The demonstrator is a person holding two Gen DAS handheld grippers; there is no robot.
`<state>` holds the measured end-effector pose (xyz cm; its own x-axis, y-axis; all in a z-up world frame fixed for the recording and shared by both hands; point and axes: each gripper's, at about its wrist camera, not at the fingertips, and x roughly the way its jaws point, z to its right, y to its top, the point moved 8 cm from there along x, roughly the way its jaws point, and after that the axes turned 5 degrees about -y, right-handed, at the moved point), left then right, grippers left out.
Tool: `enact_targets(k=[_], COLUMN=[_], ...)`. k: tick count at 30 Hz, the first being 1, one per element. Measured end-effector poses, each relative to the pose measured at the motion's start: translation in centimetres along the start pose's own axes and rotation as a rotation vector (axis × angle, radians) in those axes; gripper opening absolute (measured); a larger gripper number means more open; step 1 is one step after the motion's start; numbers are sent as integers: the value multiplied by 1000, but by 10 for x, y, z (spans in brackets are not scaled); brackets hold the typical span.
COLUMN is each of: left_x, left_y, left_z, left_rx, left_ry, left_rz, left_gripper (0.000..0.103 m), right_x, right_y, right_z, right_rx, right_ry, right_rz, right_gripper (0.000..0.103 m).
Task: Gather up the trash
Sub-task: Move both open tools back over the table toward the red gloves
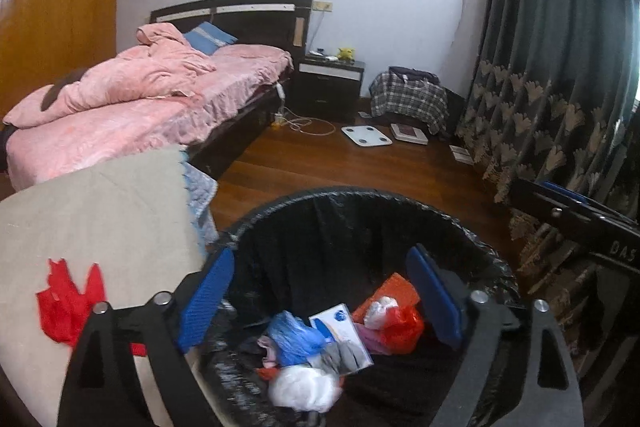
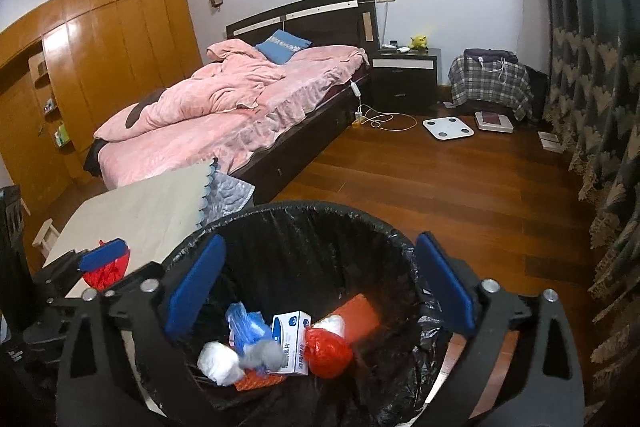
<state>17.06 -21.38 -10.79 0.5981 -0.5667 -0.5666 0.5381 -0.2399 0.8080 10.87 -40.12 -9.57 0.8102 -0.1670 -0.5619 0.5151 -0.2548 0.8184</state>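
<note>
**A:** What am I looking at, biggest things first?

**B:** I'm steering from afar, so here is my reading. A bed (image 2: pixel 256 107) with rumpled pink bedding fills the 10 o'clock part of the right wrist view. Closer, at 9 o'clock, a table under a beige cloth (image 1: pixel 100 211) carries a red scrap (image 1: pixel 68 303), probably trash not yet collected. At 6 o'clock sits a round bin with a black liner (image 2: pixel 304 227), its mouth right under both tools.

**A:** And the claws?

**B:** My left gripper (image 1: pixel 320 291) is released, blue pads spread wide over the bin with nothing between them. My right gripper (image 2: pixel 320 283) is the same: spread, empty, above the bin.

**A:** Where is the trash?

**B:** In the bin: a white wad (image 2: pixel 220 361), a blue bag (image 2: pixel 246 327), a red bag (image 2: pixel 328 351), a grey lump (image 2: pixel 264 353), an orange packet (image 2: pixel 360 313) and a white carton (image 2: pixel 292 341).

**A:** How would you do this step well?

**B:** I judge the drop is being finished. I'd keep both claws over the middle of the mouth, clear of the liner's rim so it isn't snagged, then lift away toward the red scrap.

**A:** Any writing?

**B:** The carton has blue print and characters too small to read. At 3 o'clock in the left view, a black frame (image 1: pixel 600 239) shows "DAS", cut off.
</note>
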Motion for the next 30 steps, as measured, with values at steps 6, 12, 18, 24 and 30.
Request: enact_targets(k=[6, 12, 18, 24, 30], left_x=[-40, -83, -123, -150, -164], left_y=[10, 6, -14, -33, -47], left_z=[-34, -78, -127, -170, -198], left_rx=[-30, -65, -106, -150, -169], left_ry=[97, 199, 319, 411, 465], left_rz=[66, 109, 124, 127, 124], left_gripper=[97, 97, 97, 97, 97], right_x=[-16, -26, -23, -17, -11], right_y=[8, 10, 4, -4, -12], right_z=[-11, -48, -97, -151, -200], right_rx=[-4, -50, -105, -168, -219], right_ry=[15, 71, 141, 214, 273], right_rz=[30, 52, 41, 27, 7], right_gripper=[98, 98, 98, 98, 98])
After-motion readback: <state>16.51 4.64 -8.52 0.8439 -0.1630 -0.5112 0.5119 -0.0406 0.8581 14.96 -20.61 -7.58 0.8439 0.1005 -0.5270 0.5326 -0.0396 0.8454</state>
